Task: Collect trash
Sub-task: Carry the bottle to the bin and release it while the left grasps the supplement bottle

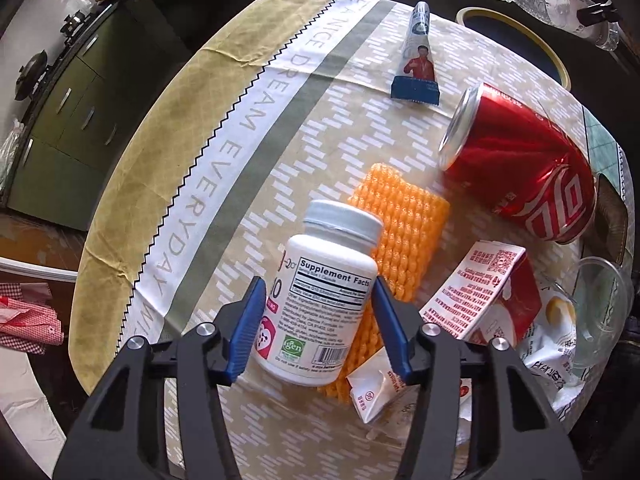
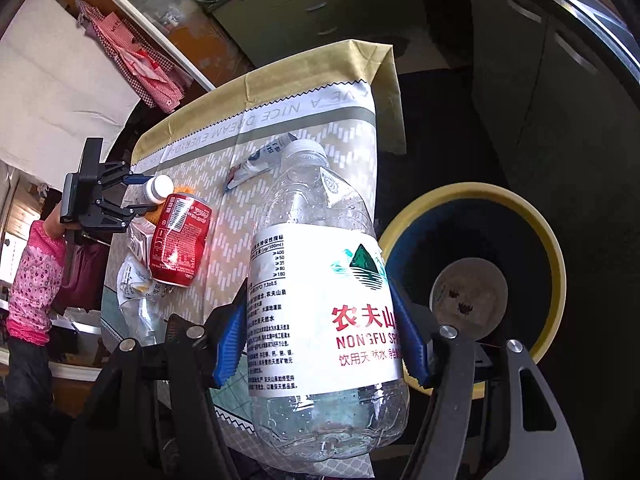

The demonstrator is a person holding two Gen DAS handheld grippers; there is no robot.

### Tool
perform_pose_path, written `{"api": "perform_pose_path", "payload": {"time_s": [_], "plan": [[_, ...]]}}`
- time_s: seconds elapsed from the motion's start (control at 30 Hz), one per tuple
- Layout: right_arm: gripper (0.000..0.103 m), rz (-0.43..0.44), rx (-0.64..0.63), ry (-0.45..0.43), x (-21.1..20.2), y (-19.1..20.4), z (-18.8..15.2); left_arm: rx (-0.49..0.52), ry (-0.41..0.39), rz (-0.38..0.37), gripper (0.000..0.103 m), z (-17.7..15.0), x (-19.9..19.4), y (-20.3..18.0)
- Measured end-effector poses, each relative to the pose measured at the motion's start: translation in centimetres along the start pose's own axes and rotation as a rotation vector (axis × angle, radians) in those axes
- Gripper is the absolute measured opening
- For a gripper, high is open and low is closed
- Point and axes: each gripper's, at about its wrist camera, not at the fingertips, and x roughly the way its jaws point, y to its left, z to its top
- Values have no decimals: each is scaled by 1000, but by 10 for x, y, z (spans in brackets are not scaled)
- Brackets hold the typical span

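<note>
My left gripper (image 1: pixel 318 324) is shut on a white supplement bottle (image 1: pixel 324 300), held above the table over an orange foam net (image 1: pixel 400 240). My right gripper (image 2: pixel 320 340) is shut on an empty clear water bottle (image 2: pixel 320 280), held near the table's edge beside a yellow-rimmed bin (image 2: pixel 532 216). On the table lie a dented red cola can (image 1: pixel 520 168), a red and white carton (image 1: pixel 484 292), a squeezed tube (image 1: pixel 418 56), a small sachet (image 1: pixel 372 392), a white wrapper (image 1: pixel 548 360) and a clear plastic cup (image 1: pixel 600 304). The left gripper with its bottle also shows in the right wrist view (image 2: pixel 140 196).
The table wears a patterned cloth (image 1: pixel 224 160) with a yellow border. The bin also shows at the far table edge in the left wrist view (image 1: pixel 532 36). Green cabinets (image 1: pixel 68 120) stand beyond the table. A red checked cloth (image 2: pixel 136 64) hangs on the left.
</note>
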Motion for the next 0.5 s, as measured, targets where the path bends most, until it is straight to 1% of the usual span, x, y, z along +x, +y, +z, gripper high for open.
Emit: {"api": "perform_pose_path", "payload": {"time_s": [0.1, 0.23, 0.33, 0.4, 0.5], "plan": [[64, -11, 43, -5, 2, -19, -9, -20, -17, 13, 51, -5, -6, -2], [64, -69, 116, -4, 4, -51, -20, -52, -62, 5, 50, -8, -18, -3], [64, -128, 180, -3, 8, -82, -27, -78, -89, -4, 49, -6, -28, -1], [64, -152, 222, 4, 14, -101, -30, -85, -106, -8, 46, -5, -36, -1], [64, -174, 268, 19, 31, -123, -31, -85, -135, -22, 45, 1, -49, -4]]}}
